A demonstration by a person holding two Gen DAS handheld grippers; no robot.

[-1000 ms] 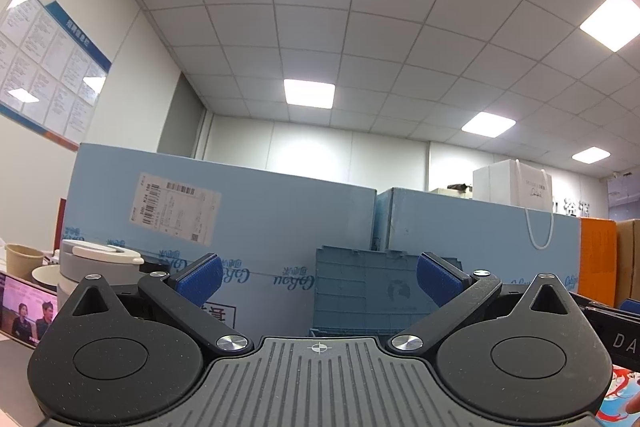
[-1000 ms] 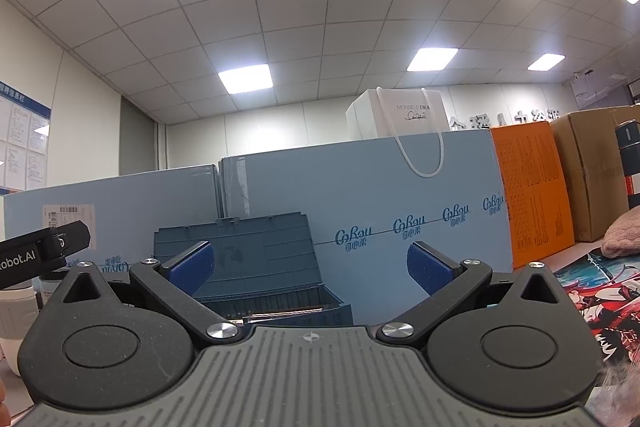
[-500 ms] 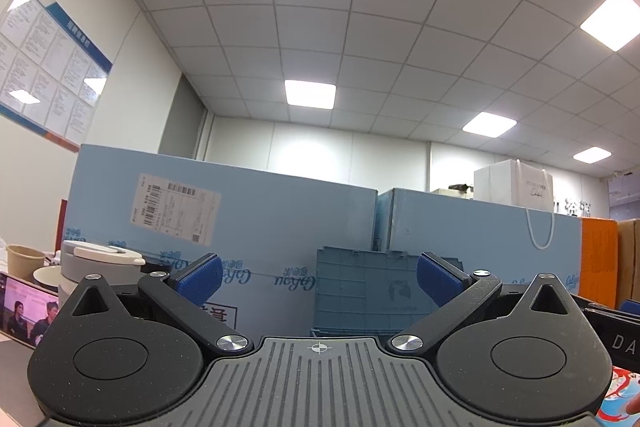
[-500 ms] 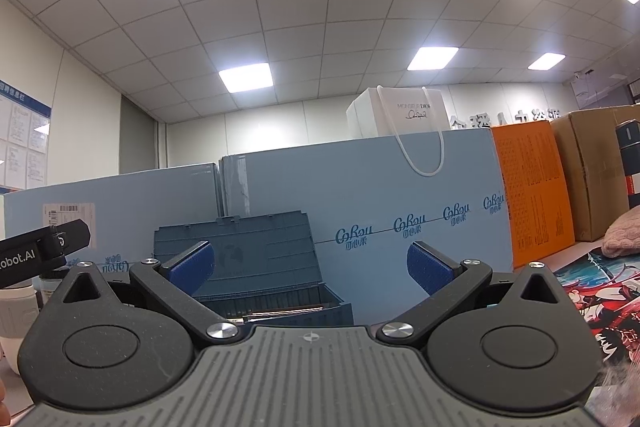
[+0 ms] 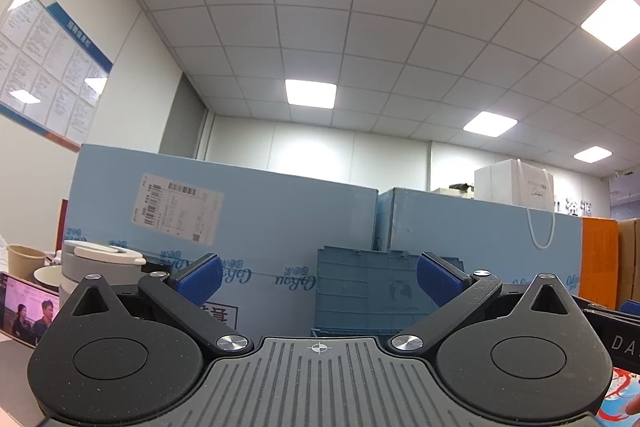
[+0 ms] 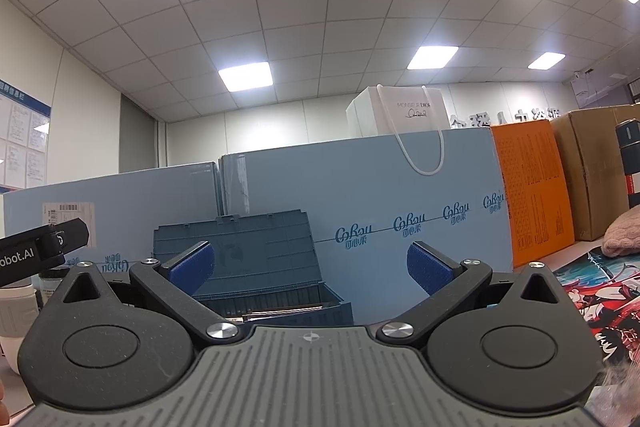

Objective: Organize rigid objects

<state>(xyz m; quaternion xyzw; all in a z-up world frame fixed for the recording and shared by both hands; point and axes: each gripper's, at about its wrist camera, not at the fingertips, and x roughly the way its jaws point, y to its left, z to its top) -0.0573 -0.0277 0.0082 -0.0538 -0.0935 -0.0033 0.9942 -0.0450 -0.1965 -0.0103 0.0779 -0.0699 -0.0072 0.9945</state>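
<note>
While both cameras are tilting up toward the ceiling, two pale blue cartons are standing side by side across the back, the left carton [image 5: 224, 227] carrying one shipping label and the right carton [image 6: 380, 203] carrying one white paper bag [image 6: 400, 111] on top. One dark blue plastic crate [image 5: 360, 291] is sitting in front of the seam between them; its lid is standing open, and in the right wrist view the crate [image 6: 256, 267] is showing something pale and flat lying inside, too blurred to name.

Only the left wrist view is showing a grey and white lidded container [image 5: 100, 259], a paper cup [image 5: 26, 261] and a lit phone screen [image 5: 28, 307]. Only the right wrist view is showing an orange box [image 6: 532, 195], a brown carton [image 6: 592, 171] and a pink knitted item [image 6: 624, 231].

The left gripper [image 5: 318, 277] is holding its blue pads wide apart, gripping nothing and touching nothing. The right gripper [image 6: 310, 267] is likewise spread wide with nothing between its pads.
</note>
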